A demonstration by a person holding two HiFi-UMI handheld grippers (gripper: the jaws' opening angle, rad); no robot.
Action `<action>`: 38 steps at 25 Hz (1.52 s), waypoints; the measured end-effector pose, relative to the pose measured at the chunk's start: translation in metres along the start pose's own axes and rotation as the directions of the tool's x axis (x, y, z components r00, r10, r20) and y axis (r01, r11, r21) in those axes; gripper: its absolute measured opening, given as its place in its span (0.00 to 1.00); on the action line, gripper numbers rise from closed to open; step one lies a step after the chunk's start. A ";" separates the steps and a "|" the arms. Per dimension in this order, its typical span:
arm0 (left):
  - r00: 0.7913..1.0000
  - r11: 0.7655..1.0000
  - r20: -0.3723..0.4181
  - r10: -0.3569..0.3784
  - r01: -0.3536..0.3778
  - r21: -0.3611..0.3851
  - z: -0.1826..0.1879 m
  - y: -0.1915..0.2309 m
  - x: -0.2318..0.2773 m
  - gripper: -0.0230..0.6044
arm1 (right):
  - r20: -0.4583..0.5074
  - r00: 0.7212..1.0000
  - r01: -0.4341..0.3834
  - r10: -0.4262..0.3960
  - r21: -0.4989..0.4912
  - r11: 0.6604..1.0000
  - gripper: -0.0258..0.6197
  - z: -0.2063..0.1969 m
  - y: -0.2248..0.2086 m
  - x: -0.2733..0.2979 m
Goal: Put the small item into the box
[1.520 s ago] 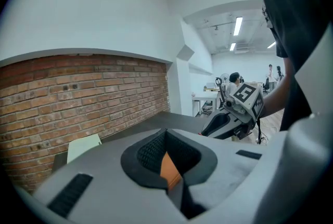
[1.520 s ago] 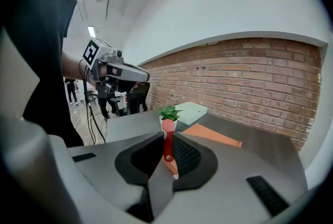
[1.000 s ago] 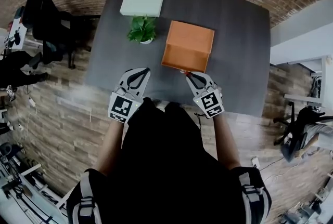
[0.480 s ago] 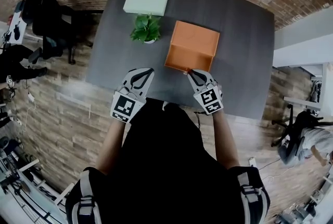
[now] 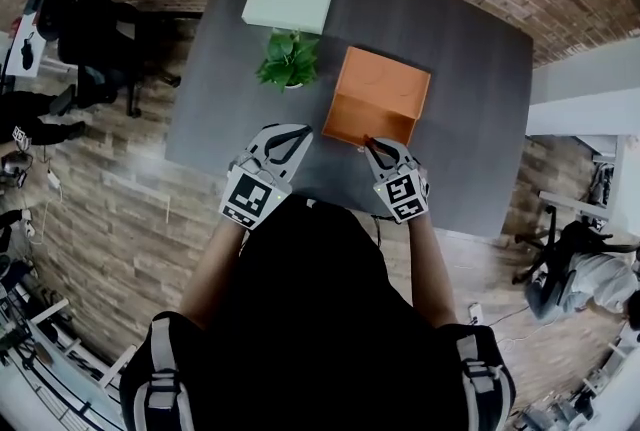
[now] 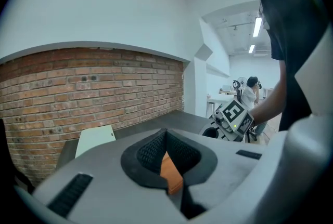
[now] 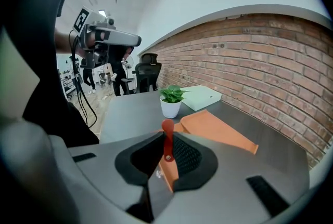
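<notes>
Two grippers are hovering over the near edge of the dark table (image 5: 470, 119). On the left, the left gripper (image 6: 169, 166) is waiting with its jaws closed on nothing, near the potted plant (image 5: 289, 61) but not touching it. Further right, the orange box (image 5: 385, 84) is sitting on the table, apparently open-topped. The right gripper (image 7: 165, 163) is pinching the small item (image 7: 167, 140), a red tab with a rivet, upright between closed jaws, just short of the box's near wall. To do this step well, carry the tab forward over that wall, lower it inside, then part the jaws. Releasing early would probably drop it on the table.
</notes>
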State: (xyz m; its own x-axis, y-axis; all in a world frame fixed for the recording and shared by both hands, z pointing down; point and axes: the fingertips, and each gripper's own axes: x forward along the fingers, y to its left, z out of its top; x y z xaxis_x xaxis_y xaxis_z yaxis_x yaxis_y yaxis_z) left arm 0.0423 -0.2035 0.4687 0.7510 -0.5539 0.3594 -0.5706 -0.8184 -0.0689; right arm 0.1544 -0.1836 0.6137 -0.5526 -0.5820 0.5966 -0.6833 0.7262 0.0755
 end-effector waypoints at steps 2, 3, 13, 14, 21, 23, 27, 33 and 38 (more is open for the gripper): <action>1.000 1.000 -0.002 -0.004 0.004 -0.008 -0.001 0.004 0.002 0.07 | -0.021 1.000 0.000 0.000 0.021 1.000 0.14 -0.006 -0.003 0.006; 1.000 1.000 -0.002 -0.006 0.006 -0.011 -0.002 0.005 0.003 0.07 | -0.030 1.000 0.000 0.001 0.029 1.000 0.14 -0.010 -0.005 0.008; 1.000 1.000 -0.018 -0.004 0.003 -0.030 -0.011 0.021 0.001 0.07 | -0.133 0.991 -0.023 0.026 0.024 0.999 0.14 -0.033 -0.009 0.038; 1.000 1.000 -0.019 -0.003 0.003 -0.031 -0.011 0.022 0.000 0.07 | -0.144 0.989 -0.024 0.027 0.027 0.999 0.14 -0.034 -0.009 0.042; 1.000 0.999 -0.029 -0.006 0.004 -0.043 -0.017 0.033 0.002 0.07 | -0.205 0.978 -0.027 0.034 0.038 0.999 0.14 -0.044 -0.020 0.069; 0.999 0.999 -0.033 -0.008 0.006 -0.047 -0.019 0.036 0.005 0.07 | -0.223 0.974 -0.030 0.037 0.038 0.999 0.14 -0.047 -0.024 0.077; 0.999 0.999 -0.039 -0.015 0.013 -0.045 -0.020 0.039 0.011 0.07 | -0.256 0.965 -0.037 0.049 0.055 0.998 0.14 -0.059 -0.028 0.090; 0.998 0.999 -0.051 -0.023 0.020 -0.049 -0.023 0.044 0.014 0.07 | -0.296 0.953 -0.047 0.064 0.064 0.997 0.14 -0.073 -0.031 0.105; 0.998 0.998 -0.057 -0.031 0.028 -0.052 -0.025 0.047 0.016 0.07 | -0.322 0.944 -0.048 0.067 0.068 0.997 0.14 -0.079 -0.032 0.115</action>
State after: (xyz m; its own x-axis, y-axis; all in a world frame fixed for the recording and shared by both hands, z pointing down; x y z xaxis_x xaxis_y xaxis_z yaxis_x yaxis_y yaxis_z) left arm 0.0193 -0.2468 0.4945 0.7481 -0.5185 0.4141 -0.5659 -0.8244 -0.0100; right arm 0.1503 -0.2448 0.7431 -0.4141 -0.3828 0.8259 -0.6867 0.7269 -0.0074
